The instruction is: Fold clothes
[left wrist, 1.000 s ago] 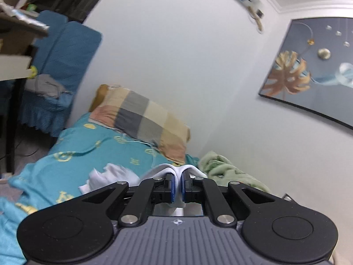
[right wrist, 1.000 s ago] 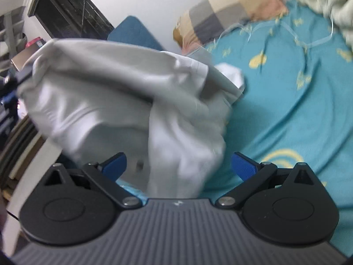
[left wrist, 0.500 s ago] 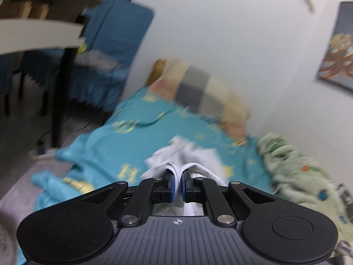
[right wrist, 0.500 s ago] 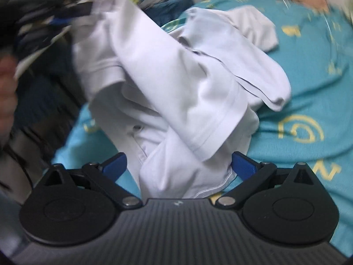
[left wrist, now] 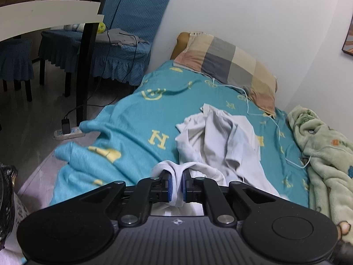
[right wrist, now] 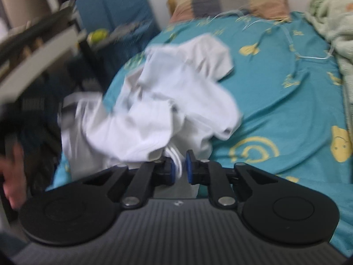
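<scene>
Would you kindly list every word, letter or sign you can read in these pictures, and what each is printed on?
"H": a yellow letter on the teal bedsheet, beside the white shirt.
A smaller "H" on the sheet near the pillow.
Other yellow marks on the sheet are pictures or too creased to read.
The right wrist view is too blurred to read.

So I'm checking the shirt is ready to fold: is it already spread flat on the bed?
No, the white shirt lies crumpled in a heap on the teal bedsheet, one edge pinched in the left gripper.
</scene>
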A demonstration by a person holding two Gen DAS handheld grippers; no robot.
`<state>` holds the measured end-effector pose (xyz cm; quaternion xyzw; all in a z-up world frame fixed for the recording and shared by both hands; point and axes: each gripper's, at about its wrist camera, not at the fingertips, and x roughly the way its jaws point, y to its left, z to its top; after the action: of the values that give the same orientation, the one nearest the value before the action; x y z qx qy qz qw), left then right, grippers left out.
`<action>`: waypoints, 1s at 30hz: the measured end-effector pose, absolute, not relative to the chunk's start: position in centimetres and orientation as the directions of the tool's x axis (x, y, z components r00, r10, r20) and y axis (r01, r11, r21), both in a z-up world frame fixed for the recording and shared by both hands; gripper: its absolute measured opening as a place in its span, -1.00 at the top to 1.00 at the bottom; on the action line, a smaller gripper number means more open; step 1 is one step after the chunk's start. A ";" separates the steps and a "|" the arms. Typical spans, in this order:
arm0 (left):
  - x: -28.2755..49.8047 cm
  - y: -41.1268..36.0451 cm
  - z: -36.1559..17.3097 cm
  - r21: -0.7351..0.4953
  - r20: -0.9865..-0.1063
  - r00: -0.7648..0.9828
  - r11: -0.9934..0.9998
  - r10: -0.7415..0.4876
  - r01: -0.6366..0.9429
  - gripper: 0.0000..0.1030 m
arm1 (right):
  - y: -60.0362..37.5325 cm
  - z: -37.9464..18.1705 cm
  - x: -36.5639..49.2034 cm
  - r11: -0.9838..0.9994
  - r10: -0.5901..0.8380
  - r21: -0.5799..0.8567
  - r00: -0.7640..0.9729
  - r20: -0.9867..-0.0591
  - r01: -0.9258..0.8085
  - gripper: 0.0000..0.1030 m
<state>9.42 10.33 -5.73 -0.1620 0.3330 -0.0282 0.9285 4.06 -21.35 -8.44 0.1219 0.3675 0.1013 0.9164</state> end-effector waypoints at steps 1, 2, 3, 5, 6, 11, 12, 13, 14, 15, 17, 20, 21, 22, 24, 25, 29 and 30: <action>9.1 10.3 -5.6 -0.324 -0.608 0.776 0.945 -0.166 -0.051 0.85 | -22.0 -8.0 4.1 0.945 0.274 0.318 0.726 -0.631 -0.079 0.80; 8.7 10.2 -5.5 -0.330 -0.607 0.775 0.943 -0.174 -0.047 0.84 | -22.5 -7.6 4.0 0.940 0.272 0.336 0.741 -0.614 -0.067 0.81; 8.4 10.1 -5.4 -0.339 -0.610 0.771 0.940 -0.182 -0.046 0.84 | -22.9 -7.3 4.0 0.937 0.270 0.345 0.750 -0.604 -0.059 0.82; 7.8 9.9 -5.3 -0.354 -0.615 0.763 0.934 -0.198 -0.042 0.82 | -23.8 -6.7 4.0 0.931 0.264 0.362 0.768 -0.584 -0.045 0.84; 7.5 9.6 -5.3 -0.353 -0.621 0.757 0.935 -0.202 -0.039 0.81 | -24.2 -6.4 4.0 0.928 0.261 0.371 0.777 -0.573 -0.038 0.84; 6.2 8.3 -5.2 -0.344 -0.651 0.726 0.939 -0.222 -0.021 0.75 | -26.7 -5.2 3.8 0.914 0.232 0.407 0.817 -0.529 0.004 0.86; 5.8 8.0 -5.1 -0.336 -0.651 0.725 0.942 -0.225 -0.010 0.75 | -27.2 -5.0 3.8 0.910 0.225 0.414 0.824 -0.520 0.013 0.86; 5.5 7.6 -5.0 -0.321 -0.647 0.729 0.947 -0.222 0.004 0.75 | -27.8 -4.8 3.7 0.907 0.218 0.421 0.831 -0.512 0.021 0.86; 5.2 7.2 -4.8 -0.297 -0.648 0.732 0.955 -0.213 0.015 0.75 | -28.3 -4.6 3.7 0.903 0.211 0.428 0.838 -0.503 0.029 0.86; 4.9 6.7 -4.6 -0.275 -0.649 0.733 0.961 -0.205 0.025 0.75 | -28.9 -4.5 3.6 0.899 0.208 0.435 0.840 -0.500 0.036 0.86; 4.5 6.1 -4.6 -0.252 -0.664 0.721 0.967 -0.199 0.034 0.74 | -30.1 -4.5 3.7 0.891 0.223 0.452 0.832 -0.507 0.036 0.86; 4.0 5.6 -5.1 -0.184 -0.719 0.681 0.983 -0.140 0.008 0.70 | -31.8 -5.2 4.0 0.871 0.237 0.487 0.811 -0.535 0.067 0.86; 4.1 5.6 -5.6 -0.153 -0.746 0.657 0.988 -0.108 -0.011 0.70 | -32.1 -5.5 4.2 0.863 0.244 0.498 0.801 -0.547 0.078 0.86; 4.1 5.6 -6.0 -0.132 -0.769 0.634 0.991 -0.084 -0.029 0.70 | -32.5 -5.9 4.4 0.858 0.246 0.505 0.790 -0.561 0.092 0.86; 4.2 6.3 -6.8 -0.143 -0.799 0.597 0.988 -0.078 -0.061 0.70 | -32.5 -6.8 4.7 0.859 0.248 0.499 0.760 -0.601 0.114 0.86; 4.1 6.4 -6.8 -0.146 -0.799 0.596 0.987 -0.080 -0.064 0.70 | -32.4 -7.3 4.9 0.861 0.249 0.493 0.743 -0.621 0.124 0.86; 2.2 5.5 -4.9 -0.138 -0.748 0.654 0.990 -0.109 0.008 0.63 | -32.3 -8.6 5.0 0.857 0.263 0.495 0.701 -0.662 0.146 0.86; 1.7 5.2 -4.4 -0.135 -0.735 0.668 0.991 -0.117 0.025 0.52 | -32.5 -8.6 4.9 0.852 0.266 0.502 0.701 -0.662 0.150 0.86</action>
<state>1.68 5.25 -4.43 -0.0567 0.4058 -0.0392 0.9114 4.93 -32.49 -8.65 0.2703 0.3854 0.0329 0.8817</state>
